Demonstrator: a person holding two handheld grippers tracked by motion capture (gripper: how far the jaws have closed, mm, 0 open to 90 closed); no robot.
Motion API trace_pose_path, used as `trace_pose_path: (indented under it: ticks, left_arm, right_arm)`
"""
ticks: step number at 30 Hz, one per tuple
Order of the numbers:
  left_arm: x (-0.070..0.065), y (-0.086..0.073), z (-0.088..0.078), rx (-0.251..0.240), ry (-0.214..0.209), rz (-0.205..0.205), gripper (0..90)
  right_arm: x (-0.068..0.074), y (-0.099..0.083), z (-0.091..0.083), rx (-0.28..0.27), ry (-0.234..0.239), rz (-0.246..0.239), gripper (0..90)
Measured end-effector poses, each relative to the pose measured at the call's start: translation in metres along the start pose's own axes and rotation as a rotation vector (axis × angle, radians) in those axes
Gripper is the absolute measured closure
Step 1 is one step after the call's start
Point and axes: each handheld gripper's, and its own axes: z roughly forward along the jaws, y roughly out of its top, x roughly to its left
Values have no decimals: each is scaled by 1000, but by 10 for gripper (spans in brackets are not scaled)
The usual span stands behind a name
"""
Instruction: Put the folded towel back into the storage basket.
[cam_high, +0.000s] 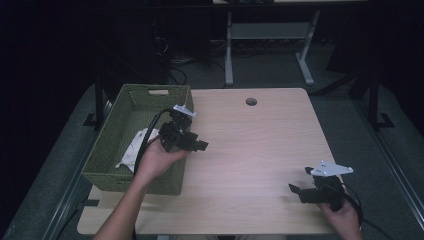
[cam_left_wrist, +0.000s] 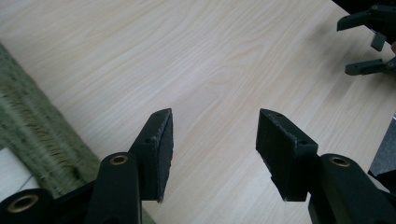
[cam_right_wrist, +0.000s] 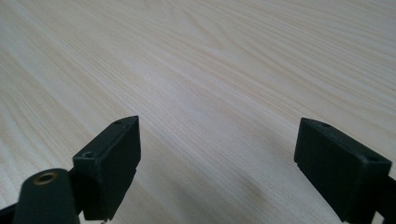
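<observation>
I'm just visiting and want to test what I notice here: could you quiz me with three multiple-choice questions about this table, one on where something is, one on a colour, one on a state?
1. Where does the white cloth lie?
A. In the basket
B. On the bare table top
C. On the floor

2. What colour is the basket?
A. Red
B. Green
C. Blue

3. How do the jaws of the left gripper stand?
A. Clamped on the cloth
B. Shut with nothing in them
C. Open with nothing between them

Answers:
1 A, the cloth rests inside the basket's walls.
2 B, its woven sides are green.
3 C, only bare table shows between the pads.
</observation>
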Motion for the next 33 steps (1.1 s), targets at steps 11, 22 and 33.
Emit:
trace_pose_path:
  ticks: [11,22,33]
  left_arm:
    - [-21,2,19,-5,5,19,427]
    - [-44,5,40,10,-28,59,436]
    - [-74,-1,66,2,-66,101,416]
  right_arm:
    - [0,-1,0,4,1,1,142]
    - [0,-2,-1,9,-1,1,142]
    - [0,-2,-3,8,-4,1,142]
